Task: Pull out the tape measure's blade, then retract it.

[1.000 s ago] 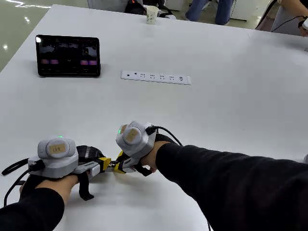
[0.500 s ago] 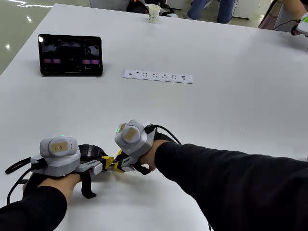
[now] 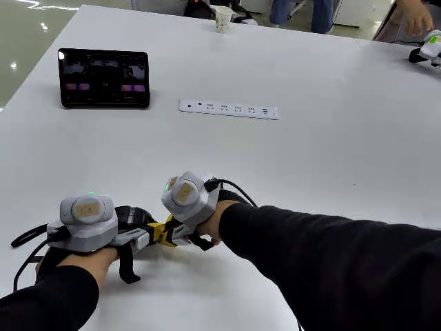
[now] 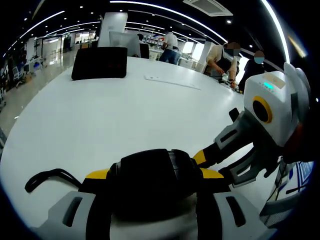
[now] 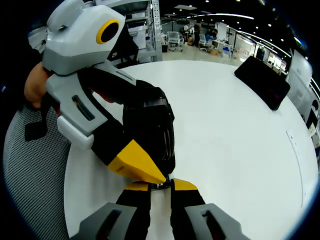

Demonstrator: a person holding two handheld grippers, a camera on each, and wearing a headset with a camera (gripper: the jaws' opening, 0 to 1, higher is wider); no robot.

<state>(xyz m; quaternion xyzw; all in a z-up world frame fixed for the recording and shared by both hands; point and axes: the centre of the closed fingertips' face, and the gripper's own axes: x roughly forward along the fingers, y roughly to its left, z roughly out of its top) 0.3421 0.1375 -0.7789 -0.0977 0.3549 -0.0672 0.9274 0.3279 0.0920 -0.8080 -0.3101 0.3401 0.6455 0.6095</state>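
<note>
The black tape measure (image 3: 134, 216) lies on the white table (image 3: 310, 152) near its front edge. My left gripper (image 3: 153, 232) is shut on its rounded body (image 4: 152, 180), with one yellow-tipped jaw on each side. My right gripper (image 3: 167, 238) meets it from the right, tip to tip. In the right gripper view my right gripper (image 5: 161, 186) is shut on the small metal end of the blade, right at the tape measure's case (image 5: 150, 125). The left gripper's yellow fingertip (image 5: 135, 162) lies just above that spot. Hardly any blade shows between the case and the right jaws. The right gripper (image 4: 210, 165) also enters the left gripper view.
A black tablet (image 3: 105, 78) stands at the back left and a white power strip (image 3: 229, 109) lies mid-table. A paper cup (image 3: 222, 18) sits at the far edge. Another person's hand and gripper (image 3: 428, 45) are at the far right. The tape measure's black strap (image 3: 126, 265) trails toward me.
</note>
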